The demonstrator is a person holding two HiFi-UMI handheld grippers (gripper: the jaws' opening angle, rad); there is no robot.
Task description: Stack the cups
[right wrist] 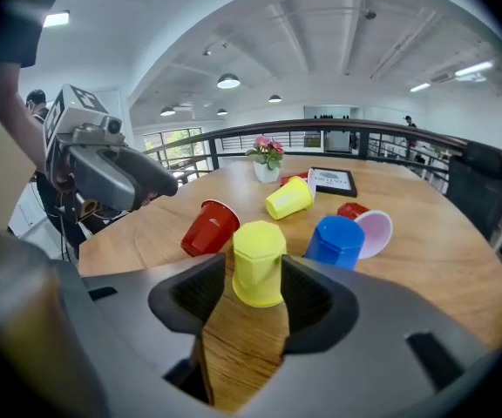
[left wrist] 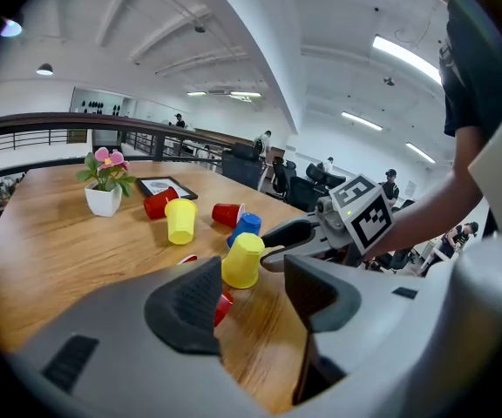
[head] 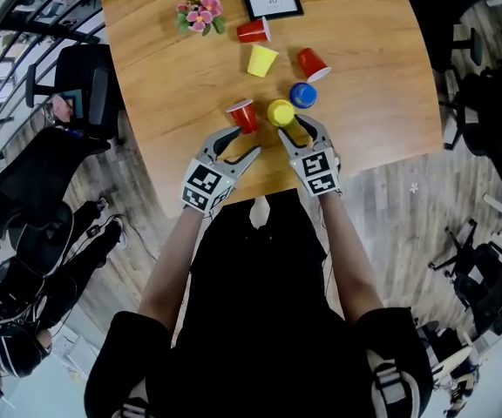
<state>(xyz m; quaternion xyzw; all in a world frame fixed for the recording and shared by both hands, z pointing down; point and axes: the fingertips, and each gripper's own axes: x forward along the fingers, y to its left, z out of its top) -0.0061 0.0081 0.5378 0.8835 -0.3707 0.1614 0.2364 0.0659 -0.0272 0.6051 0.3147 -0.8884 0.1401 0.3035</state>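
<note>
An upturned yellow cup (right wrist: 258, 264), near the surface's (head: 172, 77) 6 o'clock edge, is being clasped in the downward-pitched right gripper's (head: 301, 134) jaws. At its 9 o'clock, the left gripper's (head: 244, 143) jaws are being held wide and empty. A red cup (head: 243, 115) is being half-hidden by them in the left gripper view only.

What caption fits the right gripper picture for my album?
Right gripper clasps an upside-down yellow cup; blue cup and red cup wait behind.
</note>
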